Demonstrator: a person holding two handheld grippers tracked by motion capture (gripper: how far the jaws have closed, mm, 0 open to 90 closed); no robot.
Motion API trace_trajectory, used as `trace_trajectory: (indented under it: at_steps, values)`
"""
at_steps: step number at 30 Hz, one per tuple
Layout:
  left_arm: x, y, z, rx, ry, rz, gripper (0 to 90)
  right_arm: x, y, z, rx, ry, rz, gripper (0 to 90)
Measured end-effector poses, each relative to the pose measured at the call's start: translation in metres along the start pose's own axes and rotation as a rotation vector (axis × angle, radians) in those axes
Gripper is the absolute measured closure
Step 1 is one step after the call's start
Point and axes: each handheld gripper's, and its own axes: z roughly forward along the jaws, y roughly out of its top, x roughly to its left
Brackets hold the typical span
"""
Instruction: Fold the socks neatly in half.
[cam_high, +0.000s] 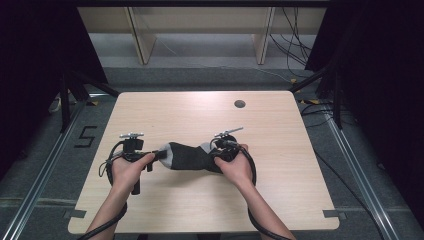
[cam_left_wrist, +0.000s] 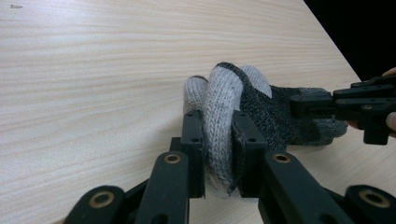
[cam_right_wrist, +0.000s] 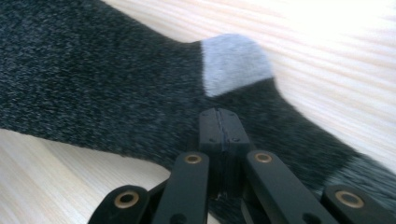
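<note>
Toward the near edge of the table (cam_high: 280, 195), about midway between its left and right edges, a dark grey sock (cam_high: 189, 157) with pale grey toe and heel patches lies stretched between the two grippers. On the left side, the left gripper (cam_left_wrist: 218, 149) has its jaws clamped on the pale grey toe end, the knit bunched up between the black pads; the left hand (cam_high: 127, 169) wraps the handle. On the right side, the right gripper (cam_right_wrist: 219, 135) has its jaws pressed tight together with dark sock fabric pinched in between, close to the pale heel patch, while the right hand (cam_high: 235, 167) holds it. The middle of the sock rests on the pale wood. A round cable hole (cam_high: 239, 104) sits near the far right corner of the table. On the floor past the left edge, a painted mark (cam_high: 86, 136) reads like the figure 5.
</note>
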Motion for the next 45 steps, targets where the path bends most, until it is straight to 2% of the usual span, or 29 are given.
trace_trajectory:
  at_steps: [2,3,5,7,8,9,11,12,13,14,15,19,20,21,28,30,31,32,33,34,35,37,39,40,41,42,43,45]
  values:
    - [0.000,0.000,0.000,0.000,-0.005,-0.001,77.5,0.006,-0.001,0.005,0.013,0.012,0.012,89.8]
    - [-0.001,0.001,-0.001,-0.003,-0.011,-0.001,77.5,0.005,-0.001,0.008,0.012,0.005,-0.009,89.9]
    - [-0.003,0.002,-0.002,-0.006,-0.026,-0.001,77.5,0.007,-0.003,0.017,0.041,0.010,-0.017,89.9]
    - [-0.007,0.003,-0.004,-0.008,-0.034,0.008,77.5,0.009,-0.005,0.023,0.071,0.009,0.017,90.0]
    - [-0.009,0.003,-0.005,-0.010,-0.039,0.010,77.5,0.008,-0.007,0.026,0.061,0.003,0.008,90.0]
    - [-0.011,0.004,-0.005,-0.015,-0.046,0.011,77.5,0.009,-0.007,0.026,0.069,0.003,0.020,90.0]
    - [-0.016,0.006,-0.005,-0.025,-0.058,0.018,77.5,0.009,-0.006,0.026,0.056,-0.004,-0.013,90.0]
    - [-0.018,0.007,-0.005,-0.031,-0.064,0.022,77.6,0.010,-0.006,0.027,0.059,-0.003,-0.011,90.0]
    - [-0.020,0.008,-0.006,-0.033,-0.066,0.023,77.6,0.013,-0.006,0.027,0.075,0.009,0.022,90.0]
    - [-0.023,0.008,-0.006,-0.035,-0.073,0.026,77.6,0.013,-0.006,0.027,0.075,0.009,0.022,90.0]
    - [-0.025,0.009,-0.006,-0.036,-0.080,0.028,77.7,0.013,-0.007,0.029,0.066,0.009,-0.009,90.0]
    - [-0.034,0.012,-0.006,-0.043,-0.107,0.038,77.9,0.015,-0.007,0.030,0.074,0.017,-0.010,90.0]
    - [-0.035,0.013,-0.006,-0.044,-0.106,0.041,78.0,0.015,-0.006,0.031,0.070,0.019,-0.027,90.0]
    - [-0.037,0.014,-0.005,-0.048,-0.113,0.041,78.1,0.016,-0.006,0.032,0.074,0.026,-0.020,90.0]
    - [-0.046,0.018,-0.003,-0.052,-0.124,0.055,78.4,0.027,-0.002,0.038,0.085,0.053,-0.051,90.0]
    - [-0.048,0.018,-0.003,-0.049,-0.126,0.062,78.4,0.030,-0.001,0.038,0.091,0.060,-0.044,89.1]
    - [-0.050,0.019,-0.003,-0.048,-0.125,0.070,78.4,0.030,-0.001,0.036,0.093,0.060,-0.041,85.8]
    - [-0.050,0.019,-0.003,-0.051,-0.124,0.072,78.4,0.028,0.003,0.025,0.064,0.063,-0.047,82.5]
    - [-0.051,0.019,-0.004,-0.051,-0.120,0.072,78.4,0.028,0.003,0.025,0.064,0.063,-0.047,82.5]
    - [-0.051,0.020,-0.005,-0.054,-0.119,0.074,78.4,0.027,0.004,0.018,0.048,0.053,-0.031,83.0]
    - [-0.050,0.020,-0.005,-0.056,-0.119,0.075,78.4,0.023,0.006,0.006,0.000,0.050,-0.037,83.2]
    - [-0.049,0.020,-0.006,-0.053,-0.116,0.076,78.4,0.013,0.008,-0.016,-0.028,0.036,-0.019,84.0]
    - [-0.050,0.020,-0.007,-0.052,-0.109,0.075,78.4,-0.003,0.006,-0.033,-0.043,-0.013,-0.009,84.4]
    - [-0.050,0.020,-0.007,-0.054,-0.108,0.075,78.4,-0.011,0.003,-0.040,-0.042,-0.042,0.010,84.4]
    - [-0.050,0.020,-0.006,-0.054,-0.104,0.076,78.4,-0.029,-0.006,-0.049,-0.022,-0.097,0.065,83.1]
    - [-0.050,0.020,-0.006,-0.054,-0.104,0.076,78.4,-0.029,-0.006,-0.049,-0.022,-0.097,0.065,83.1]
    - [-0.050,0.019,-0.006,-0.053,-0.101,0.078,78.4,-0.038,-0.011,-0.052,0.001,-0.116,0.055,80.8]
    - [-0.050,0.019,-0.005,-0.047,-0.094,0.086,78.3,-0.050,-0.022,-0.054,0.042,-0.088,0.121,75.4]
